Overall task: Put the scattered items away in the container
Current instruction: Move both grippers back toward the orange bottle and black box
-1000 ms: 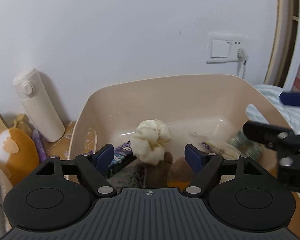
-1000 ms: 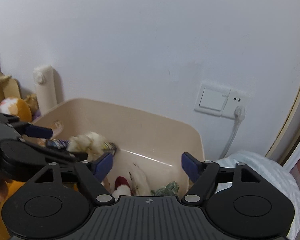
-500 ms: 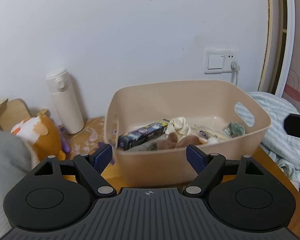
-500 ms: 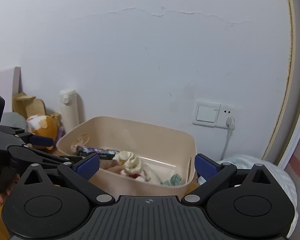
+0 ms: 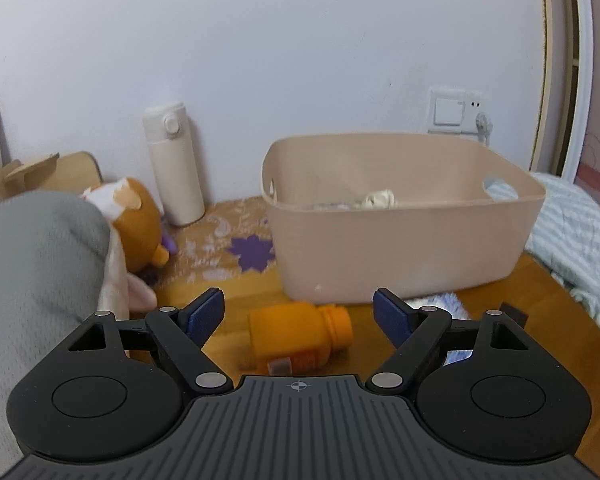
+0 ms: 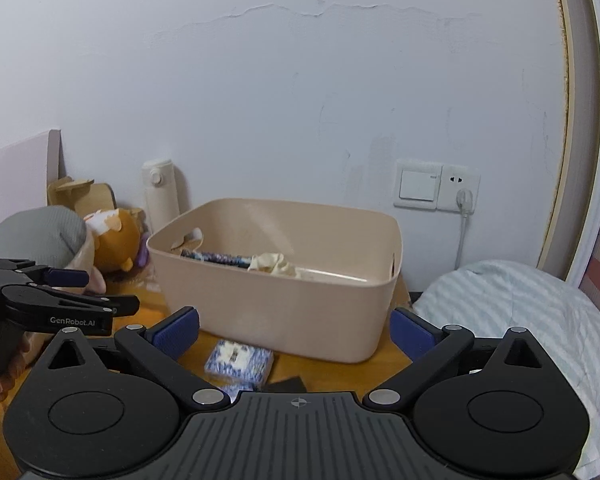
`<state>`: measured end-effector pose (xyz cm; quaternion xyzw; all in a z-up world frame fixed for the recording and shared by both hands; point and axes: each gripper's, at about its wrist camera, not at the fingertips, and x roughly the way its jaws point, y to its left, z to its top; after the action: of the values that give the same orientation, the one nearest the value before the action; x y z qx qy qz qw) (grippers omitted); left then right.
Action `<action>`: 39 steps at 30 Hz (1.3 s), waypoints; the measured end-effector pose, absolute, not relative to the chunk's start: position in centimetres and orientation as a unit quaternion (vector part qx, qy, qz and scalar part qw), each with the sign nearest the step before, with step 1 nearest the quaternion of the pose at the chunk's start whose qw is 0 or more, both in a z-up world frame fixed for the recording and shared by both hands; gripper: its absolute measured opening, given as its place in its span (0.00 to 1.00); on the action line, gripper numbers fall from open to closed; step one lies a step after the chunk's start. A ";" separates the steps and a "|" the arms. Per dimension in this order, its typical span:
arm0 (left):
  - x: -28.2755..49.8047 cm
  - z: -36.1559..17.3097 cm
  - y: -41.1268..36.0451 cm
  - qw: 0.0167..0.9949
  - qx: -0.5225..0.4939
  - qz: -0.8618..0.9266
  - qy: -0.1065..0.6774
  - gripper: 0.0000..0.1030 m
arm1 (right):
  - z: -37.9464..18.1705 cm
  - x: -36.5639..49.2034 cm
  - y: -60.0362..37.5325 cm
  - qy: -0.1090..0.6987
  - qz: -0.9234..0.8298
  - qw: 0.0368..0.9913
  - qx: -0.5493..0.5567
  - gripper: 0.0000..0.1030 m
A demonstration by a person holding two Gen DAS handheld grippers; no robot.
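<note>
Container (image 5: 404, 240), a beige plastic bin w/ cut-out handles, sits on the wooden table (image 5: 540, 320) near the white wall, approx centre of both views. Inside, per right wrist view: a dark printed box (image 6: 216, 258) lying along the far-left side & a cream crumpled cloth (image 6: 274, 264) just beside it; other contents too low to make out. Left wrist view shows only the cloth top (image 5: 380, 199) over the rim.

Left gripper (image 5: 298, 312): fingers spread wide apart, nothing between the blue pads, held low over the table in front of the bin. An orange bottle (image 5: 298, 334) lies on its side on the table directly ahead, between the finger lines, not touched. Same gripper shows at the left edge of the right wrist view (image 6: 66, 280).

Right gripper (image 6: 294, 332): also wide apart, empty, pointing at the bin's front wall. Below it on the table, close to the bin's base, a blue-white packet (image 6: 238, 360) lies flat; a small dark item (image 6: 286, 385) just beside it, can't tell what it is.

Left of the bin: white thermos (image 5: 176, 164) upright against the wall, an orange plush toy (image 5: 134, 228) near it, grey fabric (image 5: 36, 264) in front. Striped light-blue bedding (image 6: 512, 320) is to the right of the table; a wall switch & socket (image 6: 436, 185) w/ a plug in it sits above it.
</note>
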<state>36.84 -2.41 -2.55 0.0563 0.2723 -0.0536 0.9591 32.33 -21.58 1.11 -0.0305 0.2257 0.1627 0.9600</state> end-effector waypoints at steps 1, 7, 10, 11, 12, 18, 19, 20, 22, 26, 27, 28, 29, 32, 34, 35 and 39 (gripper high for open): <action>36.7 -3.1 -2.4 0.958 0.058 -0.052 0.274 0.80 | 0.8 32.2 -21.5 0.226 0.164 0.960 -0.032 1.00; 36.4 -5.4 -2.3 0.952 0.035 -0.063 0.298 0.80 | -1.1 32.3 -21.3 0.238 0.155 0.958 -0.042 1.00; 36.5 -6.2 -2.2 0.950 0.026 -0.063 0.306 0.80 | -2.1 32.7 -21.1 0.247 0.152 0.956 -0.044 1.00; 36.6 -6.4 -2.2 0.949 0.022 -0.063 0.308 0.80 | -2.4 32.9 -21.0 0.250 0.153 0.955 -0.045 1.00; 36.6 -6.6 -2.1 0.948 0.018 -0.062 0.311 0.80 | -2.7 33.1 -20.9 0.253 0.153 0.954 -0.048 1.00; 37.2 -7.5 -2.0 0.944 0.008 -0.063 0.324 0.80 | -5.0 34.0 -20.2 0.277 0.148 0.947 -0.070 1.00; 37.3 -7.6 -2.0 0.944 0.008 -0.061 0.325 0.80 | -5.3 34.2 -20.2 0.281 0.149 0.946 -0.069 1.00; 37.5 -7.8 -2.0 0.944 0.006 -0.060 0.326 0.80 | -5.6 34.4 -20.1 0.284 0.149 0.945 -0.069 1.00; 37.8 -8.0 -1.8 0.943 -0.004 -0.059 0.328 0.80 | -6.0 34.7 -20.1 0.289 0.149 0.943 -0.071 1.00; 38.6 -8.3 -1.6 0.940 -0.026 -0.060 0.334 0.80 | -6.8 35.5 -20.1 0.299 0.147 0.940 -0.071 1.00; 38.8 -8.3 -1.6 0.940 -0.031 -0.060 0.336 0.80 | -7.0 35.6 -20.1 0.301 0.146 0.940 -0.070 1.00; 39.0 -8.4 -1.6 0.939 -0.035 -0.059 0.337 0.80 | -7.1 35.8 -20.1 0.304 0.145 0.939 -0.069 1.00; 39.2 -8.5 -1.7 0.939 -0.040 -0.059 0.338 0.80 | -7.3 36.0 -20.1 0.306 0.143 0.939 -0.069 1.00; 39.9 -8.7 -1.9 0.939 -0.046 -0.054 0.338 0.81 | -7.7 36.6 -20.2 0.312 0.140 0.937 -0.069 1.00; 40.4 -8.9 -1.9 0.938 -0.050 -0.050 0.338 0.81 | -8.0 37.0 -20.2 0.314 0.139 0.936 -0.071 1.00; 40.6 -9.0 -1.9 0.938 -0.053 -0.047 0.339 0.81 | -8.2 37.2 -20.2 0.315 0.136 0.936 -0.073 1.00; 41.6 -9.3 -1.6 0.936 -0.071 -0.038 0.342 0.81 | -8.8 37.9 -20.1 0.319 0.130 0.936 -0.078 0.99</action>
<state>41.56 -1.61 -9.31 -0.0706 0.3416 -0.0385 0.9364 37.95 -20.13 -8.79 -0.0783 0.3191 0.1297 0.9355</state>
